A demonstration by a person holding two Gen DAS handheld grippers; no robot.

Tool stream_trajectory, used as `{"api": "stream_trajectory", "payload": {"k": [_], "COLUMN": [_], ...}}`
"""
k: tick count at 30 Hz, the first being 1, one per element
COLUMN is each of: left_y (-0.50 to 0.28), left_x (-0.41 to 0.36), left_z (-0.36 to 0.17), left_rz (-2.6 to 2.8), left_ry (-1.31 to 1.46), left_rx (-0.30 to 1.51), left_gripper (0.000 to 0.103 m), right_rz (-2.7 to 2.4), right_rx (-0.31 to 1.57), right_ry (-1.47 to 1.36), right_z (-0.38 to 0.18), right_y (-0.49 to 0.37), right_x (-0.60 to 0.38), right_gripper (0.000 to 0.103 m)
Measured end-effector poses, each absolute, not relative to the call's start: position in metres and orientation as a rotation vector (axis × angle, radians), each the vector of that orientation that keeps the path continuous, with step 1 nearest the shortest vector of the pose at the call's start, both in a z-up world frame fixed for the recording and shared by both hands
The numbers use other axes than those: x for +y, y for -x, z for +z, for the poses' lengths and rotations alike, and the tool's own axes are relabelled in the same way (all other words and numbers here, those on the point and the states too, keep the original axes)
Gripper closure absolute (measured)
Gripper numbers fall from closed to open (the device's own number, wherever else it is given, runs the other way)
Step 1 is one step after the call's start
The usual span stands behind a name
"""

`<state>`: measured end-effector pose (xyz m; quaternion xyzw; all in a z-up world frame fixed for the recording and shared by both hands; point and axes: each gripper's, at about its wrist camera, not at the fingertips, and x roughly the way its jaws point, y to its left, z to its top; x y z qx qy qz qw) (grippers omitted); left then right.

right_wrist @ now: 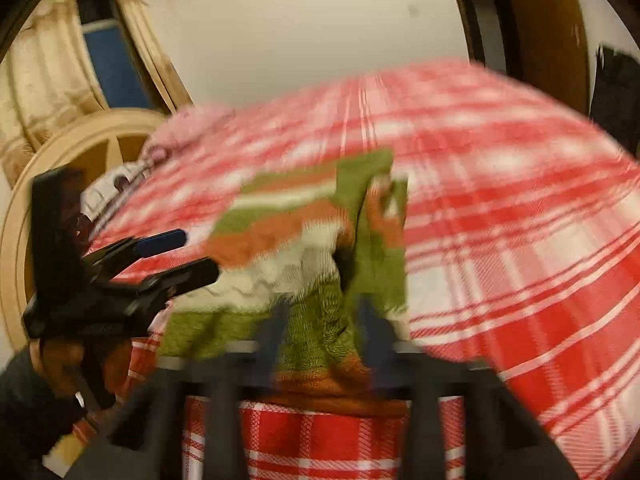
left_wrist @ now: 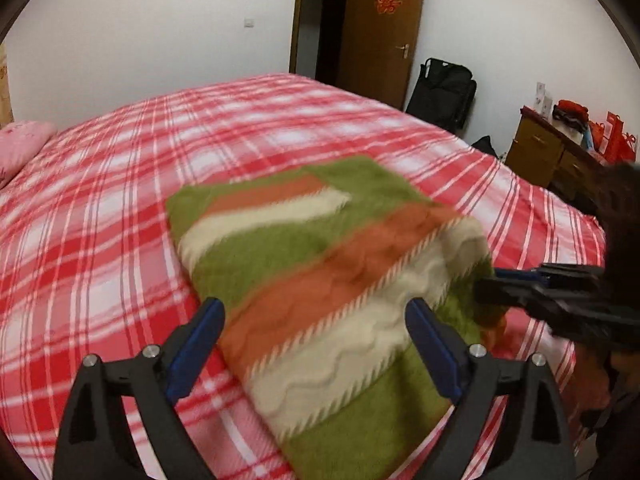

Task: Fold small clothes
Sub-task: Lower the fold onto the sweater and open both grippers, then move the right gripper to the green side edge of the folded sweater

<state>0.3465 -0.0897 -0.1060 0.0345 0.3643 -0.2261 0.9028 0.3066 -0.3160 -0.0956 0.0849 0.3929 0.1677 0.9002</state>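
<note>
A: Start with the garment. What and where?

B: Striped knit sweater [left_wrist: 320, 280], green, orange and cream bands, lying on the plaid bedspread [left_wrist: 100, 240] near the bed's front edge. Partly folded, far end flat. In the right wrist view the near edge is bunched and lifted.

A: Left gripper?

B: Left gripper [left_wrist: 316, 344] is released, jaws spread wide over the near end of the sweater, nothing pinched. Blue pads either side, not pressing on the cloth.

A: Right gripper?

B: Right gripper [right_wrist: 324, 336] is narrow, green hem cloth between its fingers. The frame is too blurred to show whether the pads press on it, so I can't tell if it's gripping or just let go.

A: How does it handle?

B: My read: soft, light, thick knit, floppy, no stiffness. Not slippery, ribbing gives grip. Likely sags and stretches if lifted by one point.

A: Where to take hold?

B: I'd say the two near corners of the hem, one per gripper, pinching through both layers so the fold stays square.

A: Surroundings?

B: Pink pillow [left_wrist: 20, 148] far left, brown door [left_wrist: 380, 32] behind, dresser [left_wrist: 540, 148] at right.
</note>
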Motion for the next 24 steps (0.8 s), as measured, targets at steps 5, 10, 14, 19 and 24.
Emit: {"api": "stream_trajectory", "payload": {"k": [5,10,14,19,24], "left_y": [-0.334,-0.332,-0.331,-0.332,-0.335], "left_x": [-0.085,-0.079,-0.075,-0.076,-0.073], "left_z": [-0.129,-0.138,-0.142,-0.146,-0.15], "left_rz": [-0.474,-0.497,-0.497,-0.489,-0.492], "left_ry": [-0.093,-0.054,-0.022,-0.01,0.011], "left_rx": [0.778,0.792,0.802,0.823,0.847], "left_gripper": [0.009,0.008,0.003,0.001,0.0], "right_rz": [0.285,0.269,0.201,0.309,0.439], "right_rx": [0.921,0.927,0.828,0.698,0.754], "right_ry": [-0.166,-0.189,-0.201,-0.152,-0.098], "right_z": [-0.119,-0.121,-0.095,-0.06,-0.07], "right_y": [-0.298,-0.293,-0.297,-0.31,-0.343], "right_x": [-0.321,-0.329,-0.334,-0.302,-0.263], "right_gripper": [0.097,0.096,0.056,0.054,0.054]}}
